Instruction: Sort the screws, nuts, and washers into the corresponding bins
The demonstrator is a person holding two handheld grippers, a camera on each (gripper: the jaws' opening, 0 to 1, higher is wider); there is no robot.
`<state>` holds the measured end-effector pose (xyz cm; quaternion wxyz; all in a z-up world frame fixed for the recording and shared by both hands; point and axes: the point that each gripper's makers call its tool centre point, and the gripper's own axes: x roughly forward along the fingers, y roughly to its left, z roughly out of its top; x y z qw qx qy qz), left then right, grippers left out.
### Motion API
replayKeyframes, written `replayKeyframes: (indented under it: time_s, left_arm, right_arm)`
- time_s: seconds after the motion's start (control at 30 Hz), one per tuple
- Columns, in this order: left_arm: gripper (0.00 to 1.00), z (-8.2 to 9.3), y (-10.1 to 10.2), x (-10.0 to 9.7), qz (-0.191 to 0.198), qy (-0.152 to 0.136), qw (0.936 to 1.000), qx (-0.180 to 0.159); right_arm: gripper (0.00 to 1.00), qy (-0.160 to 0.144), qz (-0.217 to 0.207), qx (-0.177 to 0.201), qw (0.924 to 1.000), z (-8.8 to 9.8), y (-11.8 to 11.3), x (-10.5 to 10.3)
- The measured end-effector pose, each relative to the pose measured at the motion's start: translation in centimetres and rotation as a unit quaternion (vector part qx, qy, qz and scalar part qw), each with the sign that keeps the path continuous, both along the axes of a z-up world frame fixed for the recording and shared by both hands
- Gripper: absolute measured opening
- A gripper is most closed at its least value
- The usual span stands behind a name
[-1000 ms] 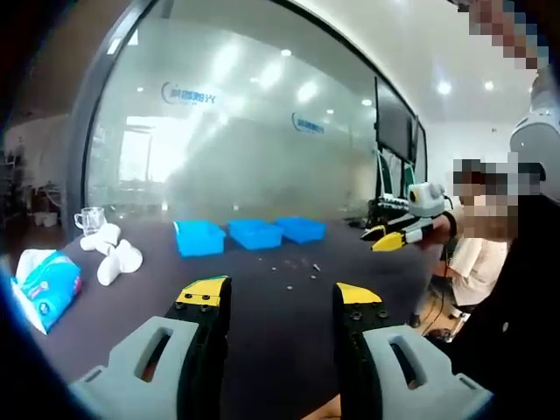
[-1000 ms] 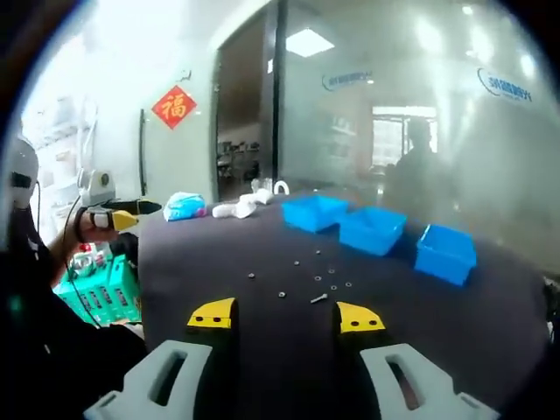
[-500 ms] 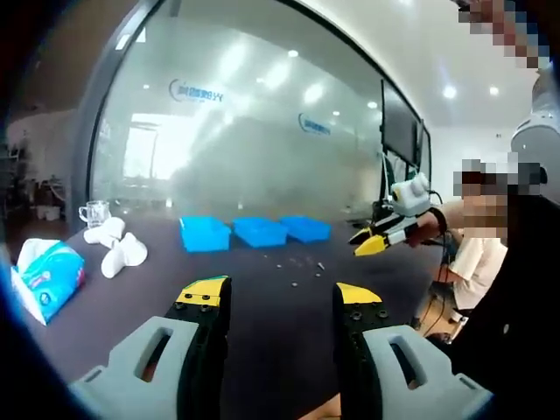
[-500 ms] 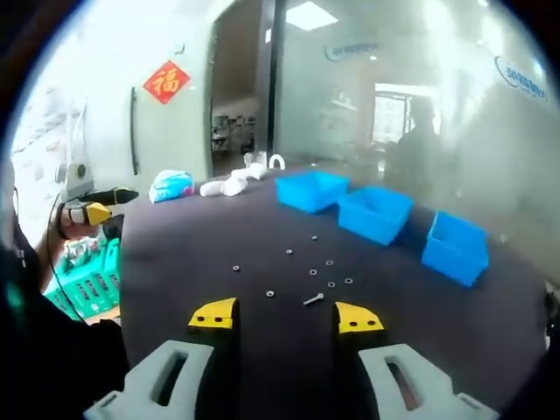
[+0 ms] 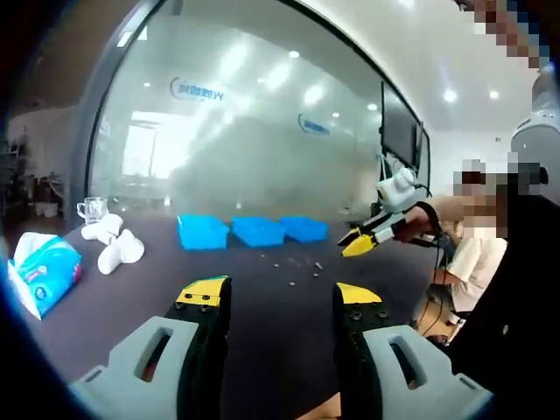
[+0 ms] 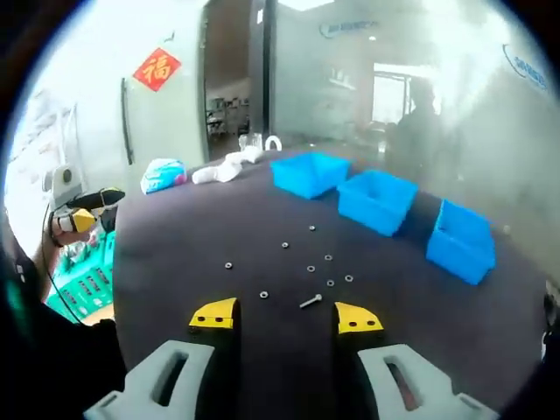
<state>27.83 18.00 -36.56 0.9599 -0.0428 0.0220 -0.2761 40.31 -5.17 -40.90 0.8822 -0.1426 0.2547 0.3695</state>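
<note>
Three blue bins (image 6: 378,199) stand in a row at the far side of the dark table (image 6: 175,254). In the left gripper view the bins (image 5: 258,230) sit beyond the hardware. Several small nuts and washers (image 6: 310,269) and one screw (image 6: 310,301) lie scattered in front of them. My right gripper (image 6: 286,317) hovers just short of the screw, jaws apart and empty. It also shows as yellow tips (image 5: 357,243) over the table's right side. My left gripper (image 5: 280,296) is open and empty near the table edge, far from the hardware (image 5: 297,265).
A blue tissue pack (image 5: 44,271), white rolled items (image 5: 114,249) and a glass mug (image 5: 90,210) lie at the table's left end. A green crate (image 6: 79,280) sits below the table edge. A person (image 5: 490,262) sits at the right. A glass wall stands behind the bins.
My right gripper has moved forward and lower over the table, closer to the scattered hardware. The left gripper has stayed about where it was.
</note>
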Motion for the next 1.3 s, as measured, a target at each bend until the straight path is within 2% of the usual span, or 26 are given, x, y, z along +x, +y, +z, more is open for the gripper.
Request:
replayKeyframes:
  time_s: [0.43, 0.63, 0.77, 0.97, 1.1, 1.3]
  left_arm:
    - [0.46, -0.1, 0.8, -0.3, 0.011, 0.0, 0.9999, -0.004]
    - [0.46, -0.1, 0.9, -0.2, 0.012, 0.0, 0.9999, -0.005]
    - [0.46, -0.1, 1.1, -0.1, 0.014, 0.001, 0.9999, -0.006]
    - [0.46, -0.1, 1.1, 0.1, 0.014, 0.001, 0.9999, -0.006]
    - [0.46, -0.1, 1.0, 0.2, 0.013, 0.002, 0.9999, -0.005]
    - [0.46, -0.1, 1.0, 0.2, 0.012, 0.002, 0.9999, -0.004]
  right_arm:
    - [0.36, 0.027, 0.074, -0.076, 0.9939, -1.1, 0.7, 0.6]
    - [0.36, 0.036, 0.127, -0.127, 0.983, -2.1, 0.5, 0.0]
    - [0.36, 0.044, 0.136, -0.14, 0.9798, -2.1, 0.2, 0.6]
    - [0.36, 0.046, 0.165, -0.174, 0.9698, -2.2, -0.2, 1.4]
    - [0.36, 0.052, 0.188, -0.208, 0.9585, -2.7, -0.6, 2.0]
    - [0.36, 0.068, 0.188, -0.218, 0.9551, -3.3, -0.6, 3.0]
